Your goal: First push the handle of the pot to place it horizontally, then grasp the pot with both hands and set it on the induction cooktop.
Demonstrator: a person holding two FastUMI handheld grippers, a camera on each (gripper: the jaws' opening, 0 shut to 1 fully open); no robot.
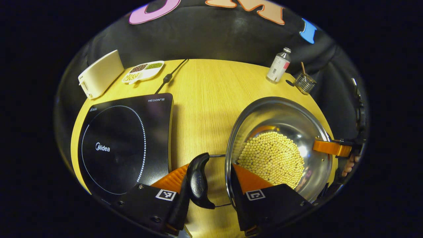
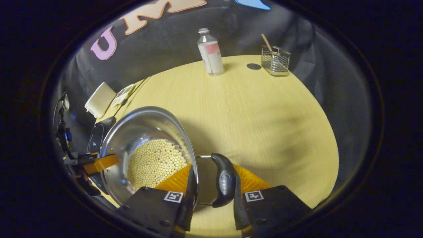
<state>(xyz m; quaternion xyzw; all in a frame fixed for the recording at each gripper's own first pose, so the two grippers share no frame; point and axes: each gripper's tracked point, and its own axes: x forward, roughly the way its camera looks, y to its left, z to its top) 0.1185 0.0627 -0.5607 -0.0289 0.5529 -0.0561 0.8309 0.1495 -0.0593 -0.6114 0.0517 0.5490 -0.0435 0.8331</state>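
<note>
The wooden table (image 1: 205, 99) carries the induction cooktop (image 1: 125, 145), its near corner hidden behind the left gripper (image 1: 211, 188). The pot (image 1: 281, 145) of beans stands well right of it — each gripper straddles the rim, one finger inside, one outside beside a black handle (image 1: 199, 181). Right gripper (image 2: 211, 185) likewise; whether the fingers press cannot be told.

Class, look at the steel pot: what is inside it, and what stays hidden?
The pot holds pale round beans, heaped over its floor. The floor beneath them is covered, and an orange finger hides the near edge.
</note>
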